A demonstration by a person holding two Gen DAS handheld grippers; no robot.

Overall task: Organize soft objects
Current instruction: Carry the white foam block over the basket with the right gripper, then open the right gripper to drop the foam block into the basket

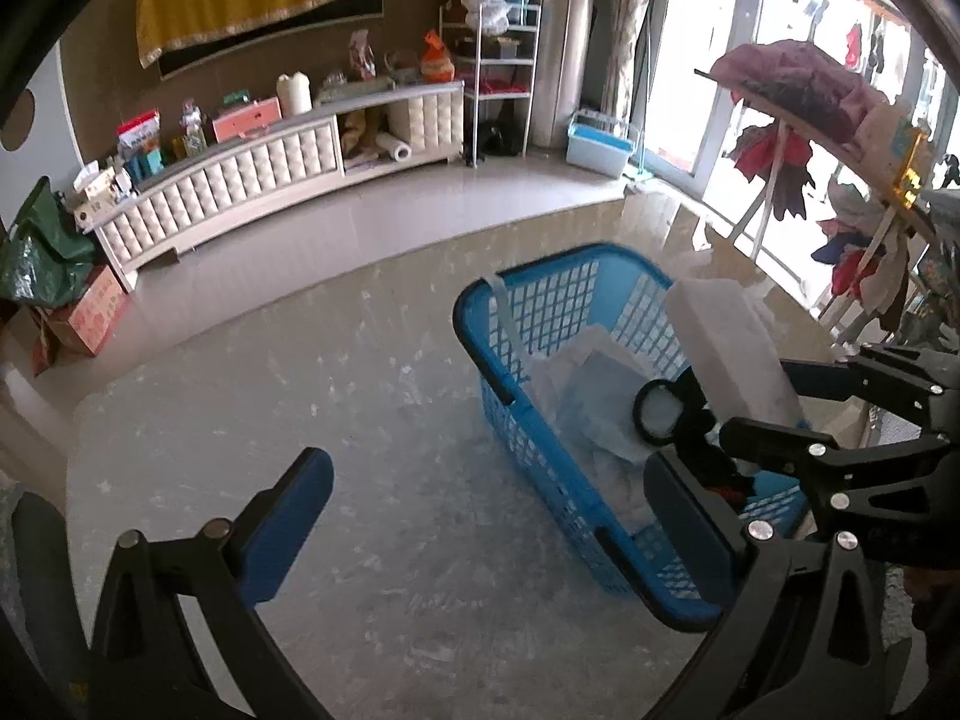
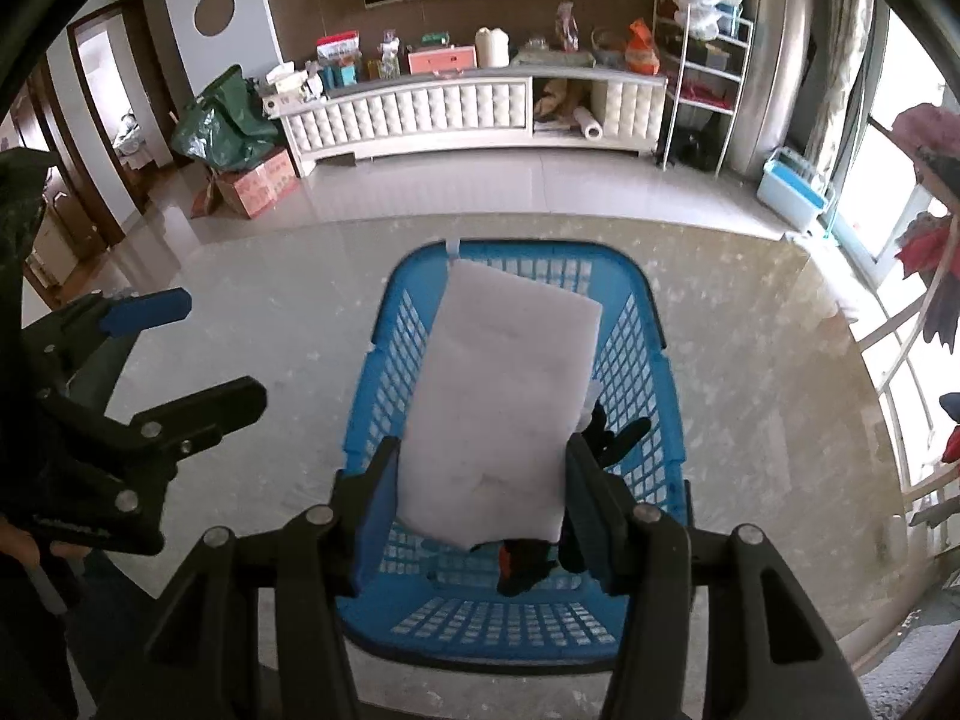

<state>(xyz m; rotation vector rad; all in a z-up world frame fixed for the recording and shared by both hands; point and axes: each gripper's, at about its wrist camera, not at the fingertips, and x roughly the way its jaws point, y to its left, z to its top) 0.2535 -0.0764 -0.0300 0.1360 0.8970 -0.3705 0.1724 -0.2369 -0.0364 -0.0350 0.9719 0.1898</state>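
Worktop (image 2: 240, 360): pale speckled stone, glossy, carrying the basket only. Basket (image 2: 666, 420): blue plastic lattice, rectangular, long axis running away from the right wrist camera; already holding pale folded cloths or packets (image 1: 600, 396) on its floor. White pad (image 2: 504, 396): soft flat rectangular slab, held above the basket's opening, not yet resting inside; long axis in line with the basket's, far short edge toward its far rim, near short edge toward the camera, slightly skewed to the right at the top. Right gripper (image 2: 480, 504): jaws clamped on the pad's near end, one blue pad on each long edge. Left gripper (image 1: 474, 516): jaws wide apart, empty, low over bare worktop just beside the basket's left wall, right finger overlapping the rim in view. Small black-and-orange item under the pad's near edge: unidentifiable. Risk, judged: pad limp and gripped at one end only, so far end liable to sag and catch the far rim or land propped on the wall; release while skewed likely to leave it askew on the stack.
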